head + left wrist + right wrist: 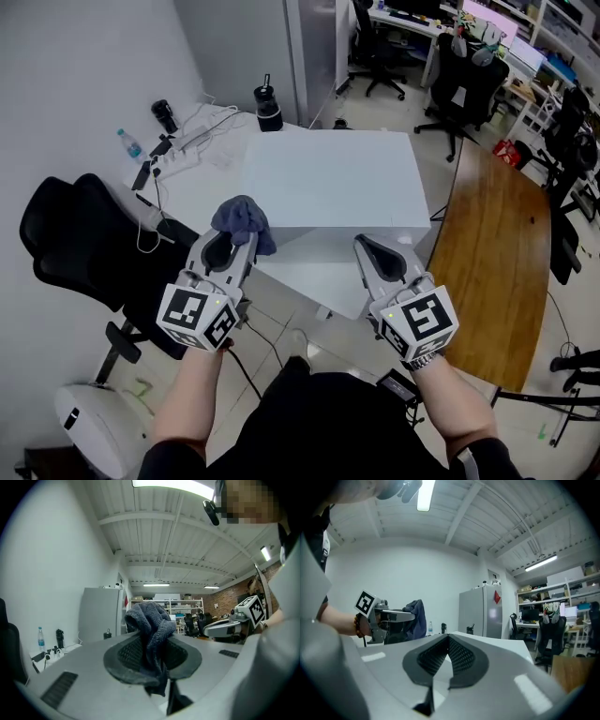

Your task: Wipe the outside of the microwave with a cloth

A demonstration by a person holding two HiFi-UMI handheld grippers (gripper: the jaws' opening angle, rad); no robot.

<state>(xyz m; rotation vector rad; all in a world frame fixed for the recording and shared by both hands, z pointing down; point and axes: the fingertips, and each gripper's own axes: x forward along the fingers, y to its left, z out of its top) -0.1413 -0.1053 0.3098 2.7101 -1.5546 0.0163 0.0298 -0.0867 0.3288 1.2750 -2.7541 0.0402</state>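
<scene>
The microwave (328, 178) is a white box seen from above, standing on a white table. A blue-grey cloth (242, 218) is bunched between the jaws of my left gripper (234, 236), which is held at the box's near left corner. In the left gripper view the cloth (151, 625) rises out of the jaws and hangs over them, with the left gripper (152, 656) shut on it. My right gripper (372, 247) is at the near right edge of the box, shut and empty. The right gripper view shows its pads (461, 656) meeting, and the cloth (415, 618) to the left.
A black office chair (84, 244) stands close on the left. A power strip with cables (183, 150), a water bottle (129, 143) and a black tumbler (268, 108) lie on the table behind the box. A wooden table (492, 253) is to the right. A grey fridge (483, 611) stands behind.
</scene>
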